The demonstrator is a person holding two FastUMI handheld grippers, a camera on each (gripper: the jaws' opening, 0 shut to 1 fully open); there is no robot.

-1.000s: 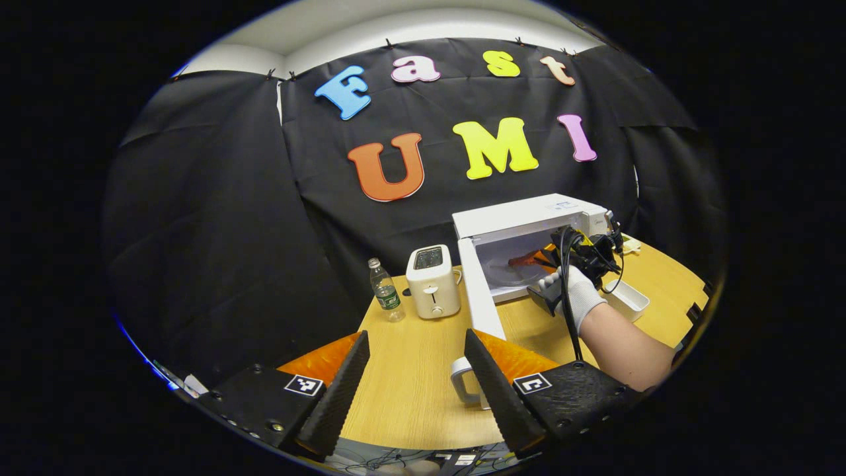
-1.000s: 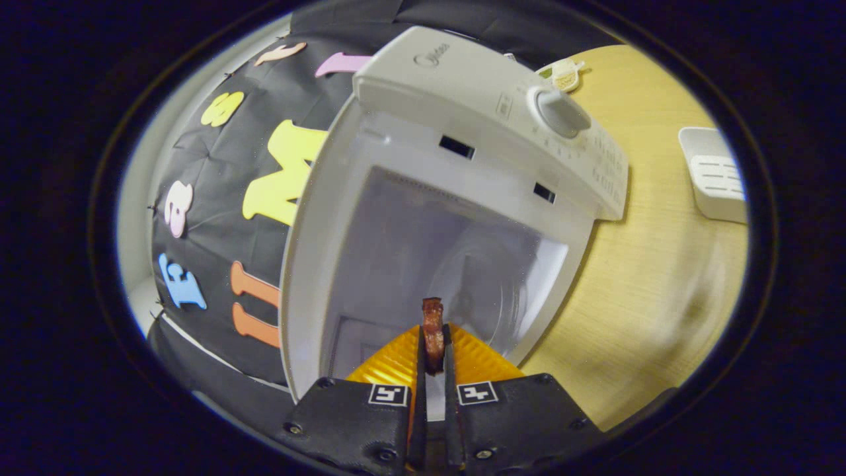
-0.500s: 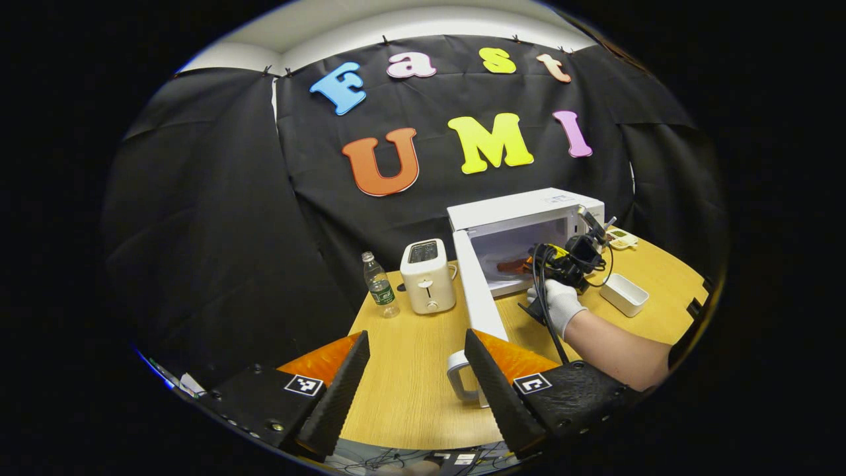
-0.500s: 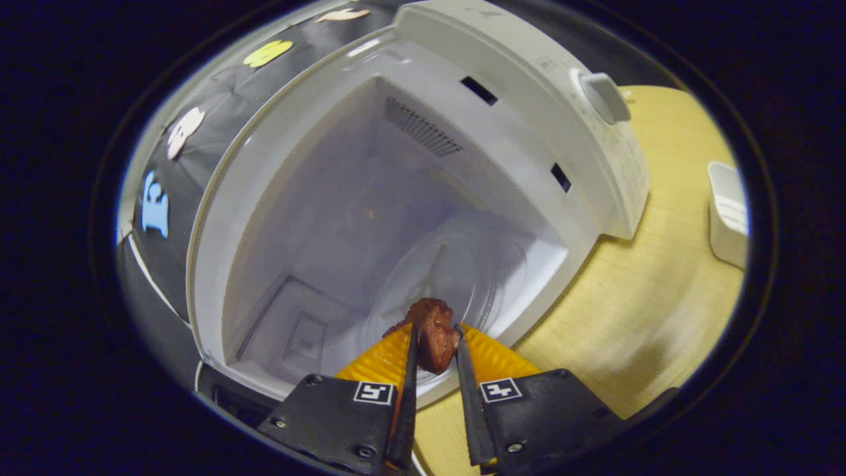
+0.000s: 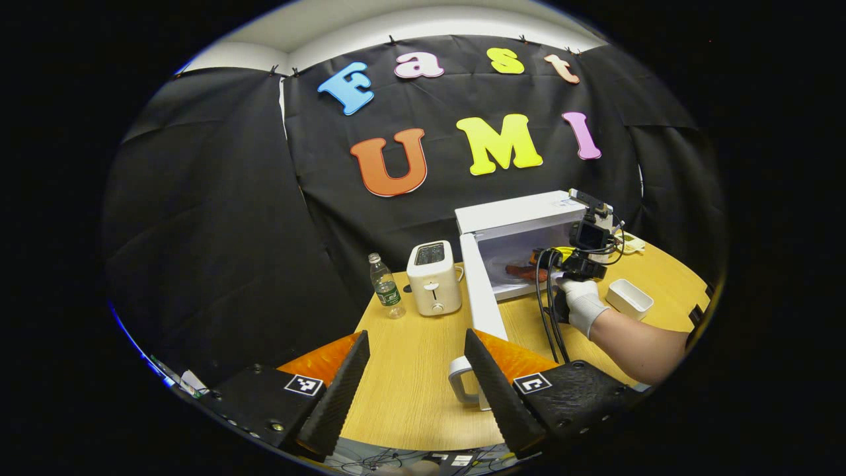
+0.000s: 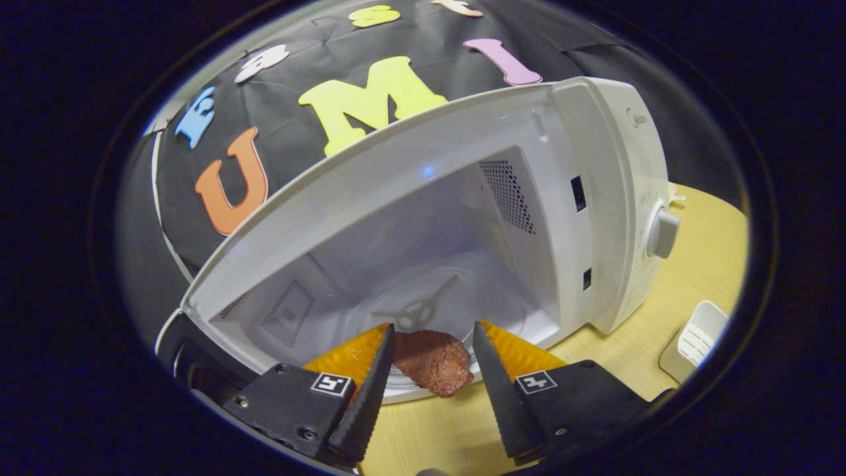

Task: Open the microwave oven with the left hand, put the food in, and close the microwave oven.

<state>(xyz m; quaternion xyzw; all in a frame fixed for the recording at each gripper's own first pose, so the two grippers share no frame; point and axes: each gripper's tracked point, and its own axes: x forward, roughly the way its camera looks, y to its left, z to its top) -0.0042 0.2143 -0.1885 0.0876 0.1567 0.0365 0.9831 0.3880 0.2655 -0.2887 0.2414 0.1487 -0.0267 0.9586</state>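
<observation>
**Meat on turntable, right fingers spread around it**

Flat reddish-brown piece of cooked meat (image 6: pixel 433 361) lies on the clear glass turntable plate (image 6: pixel 462 291) inside the white microwave oven (image 6: pixel 608 198), near the front edge of the cavity. White microwave door (image 5: pixel 481 297) swung wide open. Right gripper (image 6: pixel 429 344) has its fingers spread, one either side of the meat; no finger clearly touching it, looks released. Left gripper (image 5: pixel 416 370) held well apart over the pale wooden table (image 5: pixel 410 396), fingers spread, nothing between them.

Handling, judged: the meat looks light, soft, a bit floppy and maybe greasy, so it could slip or smear; pinch across the thick middle, not the thin edge, if it needs shifting. Glass plate is fragile and may rock. Door is light and hinged on its left side; push it on the free edge to close.

Also on the table: white toaster (image 5: pixel 433 285), clear plastic bottle (image 5: pixel 384 287), white mug (image 5: pixel 462 381), small white tray (image 5: pixel 629 299).
</observation>
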